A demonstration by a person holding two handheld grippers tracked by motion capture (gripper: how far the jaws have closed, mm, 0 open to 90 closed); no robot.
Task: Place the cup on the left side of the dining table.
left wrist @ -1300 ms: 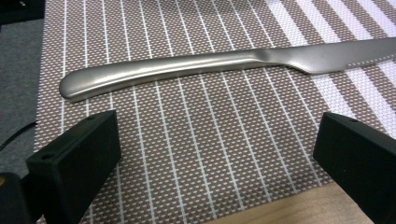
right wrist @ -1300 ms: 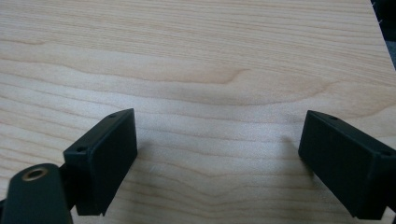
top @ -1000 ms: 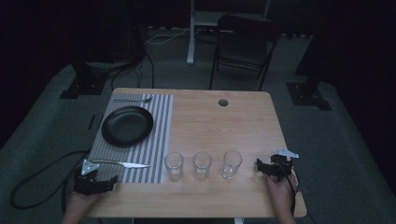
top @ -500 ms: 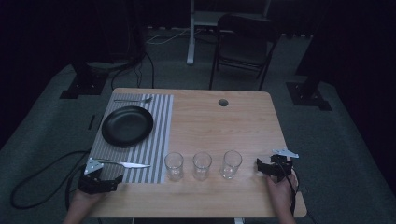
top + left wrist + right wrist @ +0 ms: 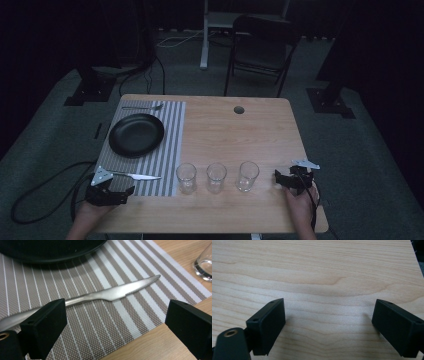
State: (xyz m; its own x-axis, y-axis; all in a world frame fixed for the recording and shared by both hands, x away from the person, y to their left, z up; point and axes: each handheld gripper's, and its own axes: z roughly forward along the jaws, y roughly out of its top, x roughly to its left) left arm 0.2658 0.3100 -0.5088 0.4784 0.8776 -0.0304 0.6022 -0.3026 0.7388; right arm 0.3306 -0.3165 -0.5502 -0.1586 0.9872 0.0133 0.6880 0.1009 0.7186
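Dark floor and black stands ring a pale wooden table (image 5: 235, 135), with a folding chair (image 5: 260, 47) standing behind its far edge. On the table's left part lies a striped placemat (image 5: 167, 150), and a black plate (image 5: 136, 135) sits on it toward the far side. Beyond the plate, near the mat's far edge, rests a fork (image 5: 142, 107). Along the mat's near edge lies a table knife (image 5: 137, 175), flat, its blade pointing toward the row of three empty glasses (image 5: 216, 176) that stand on bare wood just beside the mat.

At the near left corner a hand holds the left tongs (image 5: 131, 190) low over the mat's near edge, close to the knife's handle end. In the left gripper view the knife (image 5: 110, 293) runs across the mat behind the jaws, its handle passing behind the left jaw; the jaws stand wide apart with nothing pressed between them, having just narrowed a little. A glass base (image 5: 203, 267) shows at the right edge of that view, and the plate rim (image 5: 52, 253) along the top.

At the near right, the right tongs (image 5: 276, 176) rest by the table edge, just right of the last glass, pointing toward it. In the right gripper view its jaws gape wide over bare wood, holding nothing.
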